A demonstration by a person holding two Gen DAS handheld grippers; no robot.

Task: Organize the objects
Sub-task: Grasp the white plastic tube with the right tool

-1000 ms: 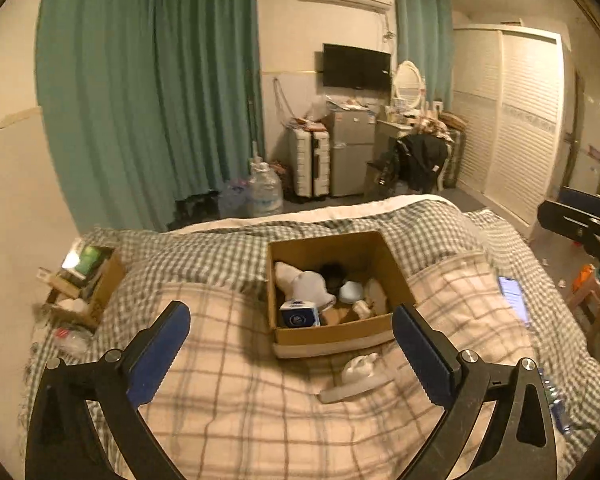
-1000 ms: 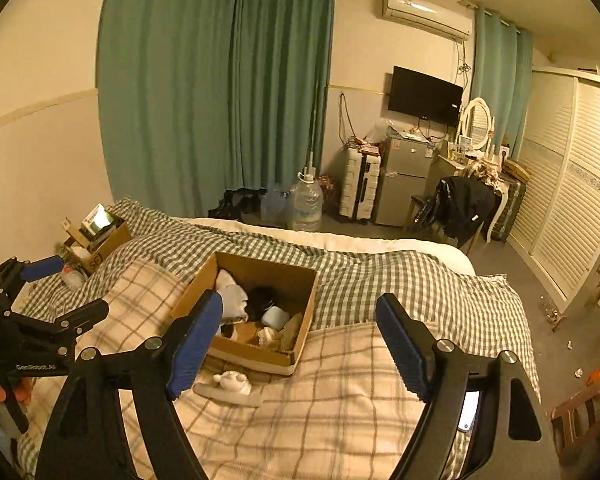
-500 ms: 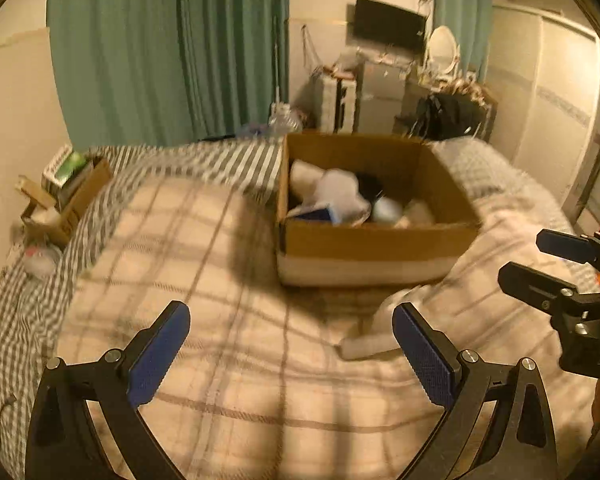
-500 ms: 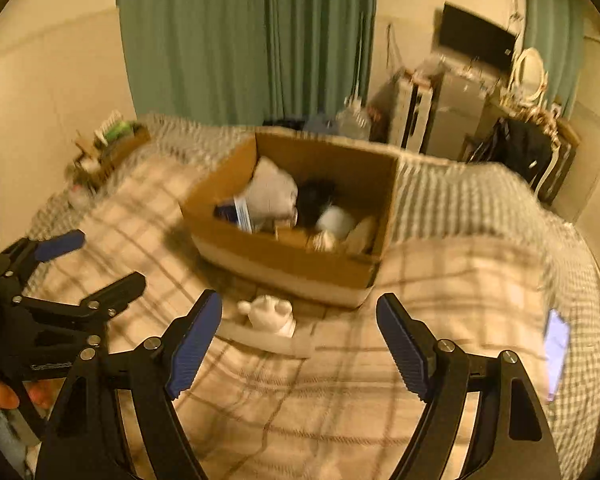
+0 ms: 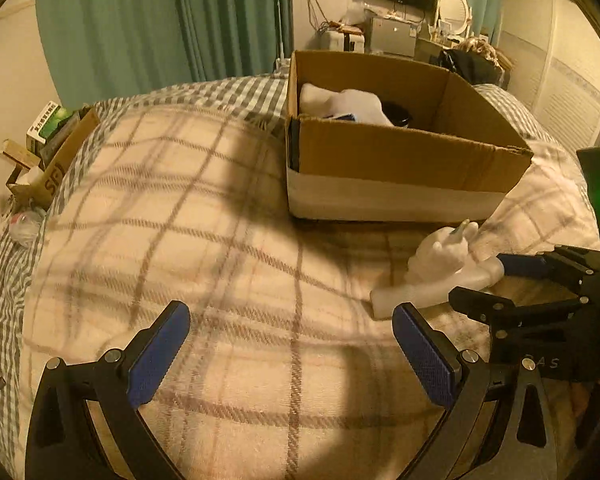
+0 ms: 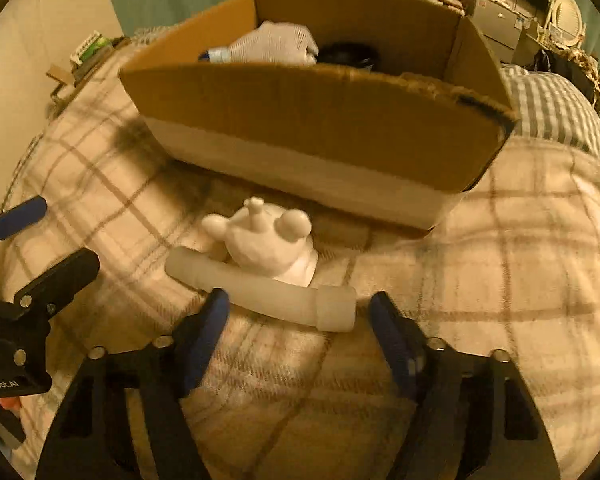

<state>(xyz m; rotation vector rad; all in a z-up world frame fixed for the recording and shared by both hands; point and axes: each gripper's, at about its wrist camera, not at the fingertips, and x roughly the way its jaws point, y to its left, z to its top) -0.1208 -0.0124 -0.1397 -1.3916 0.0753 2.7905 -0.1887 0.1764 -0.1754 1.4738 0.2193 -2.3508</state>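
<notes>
A white tube-shaped bottle [image 6: 260, 290] lies on the plaid blanket, with a white bear-shaped figure [image 6: 266, 244] just behind it. Both sit in front of an open cardboard box [image 6: 320, 120] that holds a white cloth [image 6: 276, 44] and a dark object. My right gripper [image 6: 300, 312] is open, low over the blanket, its fingers on either side of the bottle's right half. My left gripper [image 5: 290, 344] is open and empty over bare blanket, left of the bottle [image 5: 432, 288] and the figure [image 5: 440, 252]. The box [image 5: 400, 160] stands beyond.
A small cardboard box [image 5: 56, 152] with a green packet leans at the bed's left edge by the wall. Green curtains, a TV and cluttered furniture stand beyond the bed. The right gripper's body [image 5: 540, 304] is in the left wrist view at the right.
Both grippers have dropped and moved forward toward the box. The right gripper has come down close around the white bottle. Both have stayed open.
</notes>
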